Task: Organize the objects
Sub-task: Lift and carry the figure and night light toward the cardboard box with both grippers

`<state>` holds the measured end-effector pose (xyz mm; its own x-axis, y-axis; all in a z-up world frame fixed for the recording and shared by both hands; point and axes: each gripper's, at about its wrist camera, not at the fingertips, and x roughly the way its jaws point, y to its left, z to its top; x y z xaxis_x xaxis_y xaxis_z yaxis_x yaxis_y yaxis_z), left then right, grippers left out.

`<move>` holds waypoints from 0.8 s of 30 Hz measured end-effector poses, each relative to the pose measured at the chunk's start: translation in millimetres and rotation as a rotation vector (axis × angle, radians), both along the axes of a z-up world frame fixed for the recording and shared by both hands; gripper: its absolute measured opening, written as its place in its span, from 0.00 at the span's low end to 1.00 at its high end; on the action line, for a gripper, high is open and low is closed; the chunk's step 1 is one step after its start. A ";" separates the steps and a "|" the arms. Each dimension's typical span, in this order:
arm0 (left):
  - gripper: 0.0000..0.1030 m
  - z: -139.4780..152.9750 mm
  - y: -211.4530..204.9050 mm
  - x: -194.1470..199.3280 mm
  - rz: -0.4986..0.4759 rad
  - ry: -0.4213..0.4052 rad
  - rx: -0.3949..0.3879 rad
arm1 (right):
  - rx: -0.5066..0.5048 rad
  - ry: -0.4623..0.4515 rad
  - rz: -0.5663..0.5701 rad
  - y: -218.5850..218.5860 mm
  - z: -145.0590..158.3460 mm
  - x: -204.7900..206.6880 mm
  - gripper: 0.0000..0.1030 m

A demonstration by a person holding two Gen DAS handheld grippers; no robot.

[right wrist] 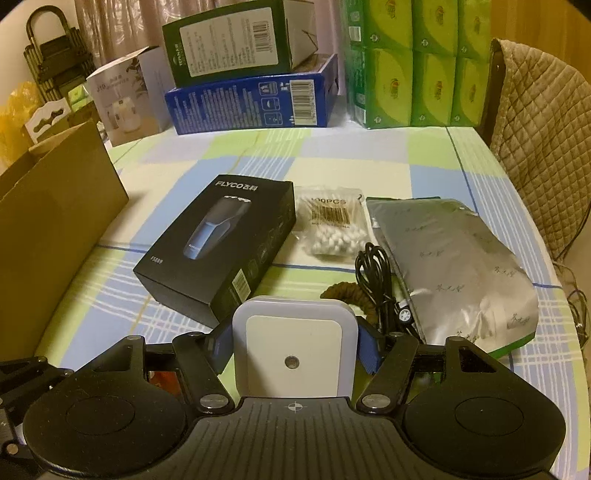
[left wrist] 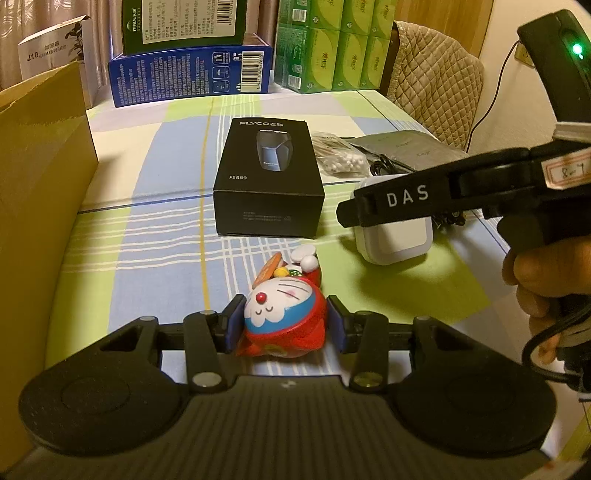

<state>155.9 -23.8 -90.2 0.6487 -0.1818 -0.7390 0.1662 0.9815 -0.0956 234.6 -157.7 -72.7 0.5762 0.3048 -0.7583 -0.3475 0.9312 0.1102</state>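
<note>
Fingers first: the left gripper (left wrist: 286, 325) has its blue pads (left wrist: 236, 321) around a red-and-blue cat toy (left wrist: 284, 317) lying on its back on the tablecloth (left wrist: 155, 236). The left pad is touching it, the right one sits just beside it, so I can't tell if it's really clamped yet. The right gripper (right wrist: 295, 345) is closed tight on a white square night light (right wrist: 293, 349), pads pressing both sides; from the left wrist view that light sits right of the toy.

Biggest stuff next. A brown cardboard box (left wrist: 40, 192) stands along the left side, open at the top. At the far edge there's a blue carton (left wrist: 192, 75) with a dark green carton (left wrist: 184, 24) stacked on it, and a block of green tissue packs (right wrist: 417, 62) to the right. A quilted chair cover (right wrist: 543, 147) is far right.

Mid-table: a black shaver box (right wrist: 218, 240) lies flat just beyond the toy, then a bag of cotton swabs (right wrist: 330, 225) to its right, then a silver foil pouch (right wrist: 454, 266). A coiled black cable (right wrist: 380, 280) lies between the light and the pouch, touching the pouch's left edge.
</note>
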 end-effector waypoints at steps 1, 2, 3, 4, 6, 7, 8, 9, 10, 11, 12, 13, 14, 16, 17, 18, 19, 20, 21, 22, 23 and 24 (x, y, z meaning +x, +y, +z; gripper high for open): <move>0.39 0.0 0.1 0.5 -0.001 0.001 0.000 | 0.004 0.003 -0.009 -0.7 1.0 -0.5 0.61; 0.39 -0.2 0.2 1.0 0.001 0.003 0.000 | 0.009 0.003 -0.016 -1.6 2.7 -1.3 0.61; 0.39 -0.2 0.3 1.0 0.003 0.004 0.001 | 0.011 0.004 -0.014 -1.8 4.9 -2.4 0.61; 0.39 -0.1 0.8 1.4 0.003 0.007 -0.002 | 0.015 0.001 -0.010 -2.0 7.3 -3.9 0.61; 0.39 -0.1 1.1 1.6 0.004 0.010 -0.004 | 0.014 -0.010 -0.006 -1.4 12.5 -7.6 0.61; 0.39 -0.1 1.7 1.5 0.008 0.012 -0.007 | 0.010 -0.016 -0.004 -1.4 14.3 -10.2 0.61; 0.39 0.0 2.2 1.3 0.012 0.014 -0.011 | 0.010 -0.019 -0.004 -1.9 15.7 -12.8 0.61; 0.39 0.3 2.5 1.1 0.015 0.015 -0.013 | 0.009 -0.021 -0.003 -1.8 16.7 -14.6 0.61; 0.39 0.4 2.8 0.8 0.016 0.017 -0.014 | 0.007 -0.021 -0.004 -2.2 17.6 -16.9 0.61; 0.39 0.7 2.8 0.7 0.014 0.019 -0.014 | 0.007 -0.023 -0.006 -3.3 19.1 -19.9 0.61; 0.39 0.7 2.8 0.7 0.011 0.021 -0.014 | 0.007 -0.026 -0.006 -3.8 20.3 -21.9 0.61; 0.39 1.1 3.1 0.4 0.009 0.022 -0.015 | 0.001 -0.031 -0.006 -4.7 22.0 -25.6 0.61; 0.39 1.5 3.5 -0.2 0.009 0.025 -0.020 | -0.004 -0.035 -0.006 -5.2 23.1 -28.3 0.61; 0.39 2.5 4.5 -2.0 0.010 0.031 -0.030 | -0.004 -0.040 -0.013 -8.7 26.2 -35.6 0.61; 0.39 3.3 4.6 -3.2 0.009 0.033 -0.032 | 0.000 -0.040 -0.018 -10.7 27.6 -38.9 0.61; 0.39 4.5 4.1 -4.9 0.007 0.033 -0.033 | 0.003 -0.041 -0.025 -13.1 29.3 -43.1 0.61; 0.39 5.8 3.5 -6.2 0.004 0.033 -0.031 | 0.006 -0.044 -0.031 -15.9 30.9 -48.3 0.61; 0.39 7.0 2.8 -7.5 0.003 0.033 -0.031 | 0.011 -0.044 -0.038 -18.6 32.4 -53.8 0.61; 0.39 8.4 2.3 -9.4 0.004 0.034 -0.033 | 0.021 -0.042 -0.046 -21.9 34.0 -60.6 0.61; 0.39 10.2 1.8 -12.1 0.006 0.034 -0.036 | 0.031 -0.041 -0.051 -24.5 35.4 -66.7 0.61; 0.39 12.0 1.3 -15.2 0.008 0.035 -0.040 | 0.036 -0.042 -0.055 -26.8 36.8 -73.7 0.61; 0.39 13.5 1.0 -18.0 0.012 0.036 -0.042 | 0.037 -0.043 -0.060 -28.5 38.1 -79.7 0.61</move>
